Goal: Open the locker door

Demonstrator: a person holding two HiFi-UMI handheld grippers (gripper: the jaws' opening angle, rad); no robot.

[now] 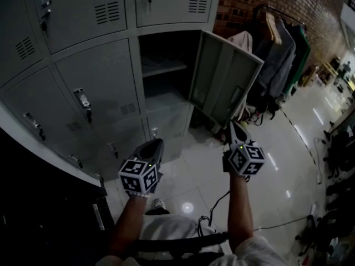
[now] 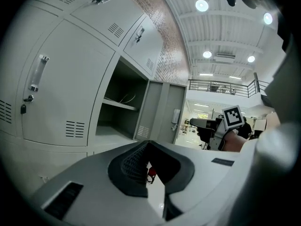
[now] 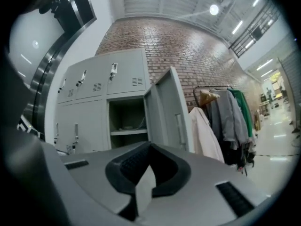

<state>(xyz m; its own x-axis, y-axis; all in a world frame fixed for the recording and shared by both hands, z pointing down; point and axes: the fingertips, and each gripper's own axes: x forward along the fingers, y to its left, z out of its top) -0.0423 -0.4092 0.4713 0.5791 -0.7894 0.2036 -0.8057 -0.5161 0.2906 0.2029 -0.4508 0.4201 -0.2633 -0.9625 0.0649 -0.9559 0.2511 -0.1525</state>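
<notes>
The grey locker door (image 1: pixel 224 79) stands swung out to the right, and its compartment (image 1: pixel 163 79) is open, with a shelf inside. My left gripper (image 1: pixel 155 144) hangs in front of the lower lockers, shut and empty. My right gripper (image 1: pixel 236 127) is just below the door's bottom corner, also shut, with nothing in it and not touching the door. The left gripper view shows the open door (image 2: pixel 162 109), the compartment (image 2: pixel 120 107) and the right gripper (image 2: pixel 202 123) past the closed jaws (image 2: pixel 148 145). In the right gripper view the door (image 3: pixel 167 112) stands ajar beyond the closed jaws (image 3: pixel 149 147).
Closed lockers (image 1: pixel 100 87) with handles and keys fill the wall to the left and above. A rack of hanging clothes (image 1: pixel 283 49) stands against the brick wall to the right of the door. A cable (image 1: pixel 219 204) trails over the glossy tiled floor.
</notes>
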